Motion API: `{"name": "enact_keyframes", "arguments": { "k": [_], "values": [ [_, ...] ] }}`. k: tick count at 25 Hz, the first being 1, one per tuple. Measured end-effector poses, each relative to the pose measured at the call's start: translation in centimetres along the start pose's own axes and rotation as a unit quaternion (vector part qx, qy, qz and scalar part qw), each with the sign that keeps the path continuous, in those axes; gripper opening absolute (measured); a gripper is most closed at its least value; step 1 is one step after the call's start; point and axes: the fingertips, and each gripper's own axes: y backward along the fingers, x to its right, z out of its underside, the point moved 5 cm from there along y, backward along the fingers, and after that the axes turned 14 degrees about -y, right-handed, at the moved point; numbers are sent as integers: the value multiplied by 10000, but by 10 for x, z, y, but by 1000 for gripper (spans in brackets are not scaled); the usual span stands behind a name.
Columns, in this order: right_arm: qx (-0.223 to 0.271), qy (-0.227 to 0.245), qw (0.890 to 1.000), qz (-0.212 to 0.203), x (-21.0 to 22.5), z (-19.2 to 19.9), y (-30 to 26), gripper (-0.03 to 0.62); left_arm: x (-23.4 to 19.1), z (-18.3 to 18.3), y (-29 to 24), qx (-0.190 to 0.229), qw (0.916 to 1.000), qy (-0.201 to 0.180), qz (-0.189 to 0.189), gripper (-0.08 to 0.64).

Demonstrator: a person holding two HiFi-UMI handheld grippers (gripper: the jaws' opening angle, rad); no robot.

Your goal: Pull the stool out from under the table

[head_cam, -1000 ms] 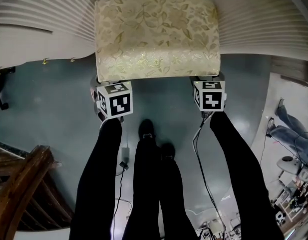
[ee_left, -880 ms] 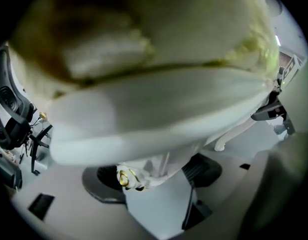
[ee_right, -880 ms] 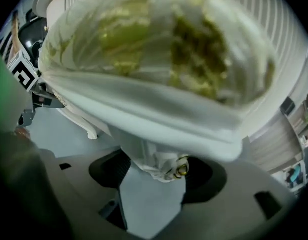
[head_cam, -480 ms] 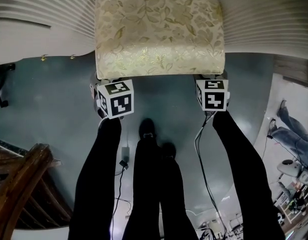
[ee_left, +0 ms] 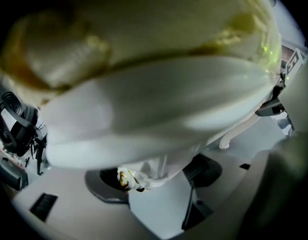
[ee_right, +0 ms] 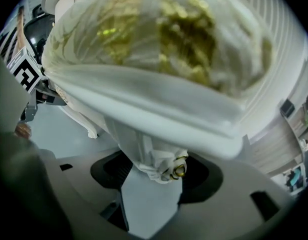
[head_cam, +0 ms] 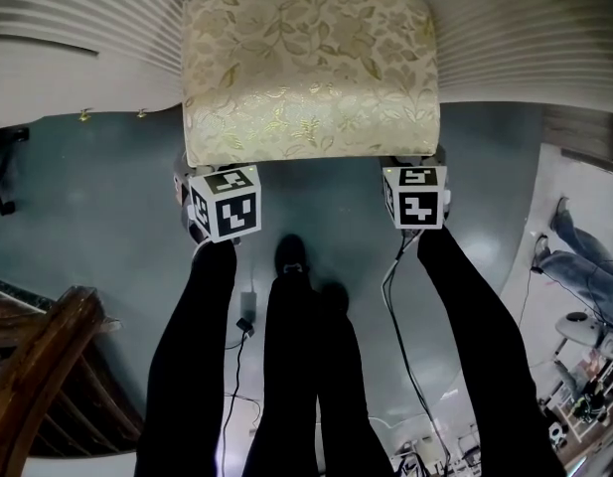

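A: Stool position?
B: Gold-floral stool (head_cam: 311, 68) on grey floor (head_cam: 97, 197), seat set in the gap between the ribbed white table (head_cam: 77, 38) sides, front edge toward the person.
A: Grippers?
B: Left gripper (ee_left: 158, 179): jaws wide, pads pressed on left front leg (ee_left: 149, 166). Right gripper (ee_right: 154, 180): jaws wide, just been closing, pads against right front leg (ee_right: 158, 161).

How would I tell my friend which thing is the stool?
Find the big white ribbed table at the top of the head view. Poking out from its middle over the grey floor is the stool. Unlike the dark wooden chair lower left, it has a cream cushion with golden leaves.
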Motion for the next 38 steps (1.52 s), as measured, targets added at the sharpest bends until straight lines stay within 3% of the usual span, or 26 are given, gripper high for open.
{"name": "enact_keyframes", "arguments": {
  "k": [10,17,23,38],
  "values": [
    [-219,23,9997,-141,1,1,0,288,1,0,3,-180,9998,17,-27,334],
    [-698,192,9972,-193,3,-51,-18,288,-21,-30,-19,-596,9980,216,61,334],
    [-690,176,9973,-179,4,0,11,288,10,6,11,-564,9982,188,25,334],
    [-931,136,9954,-197,2,1,15,288,7,5,15,-738,9972,89,80,334]
  ]
}}
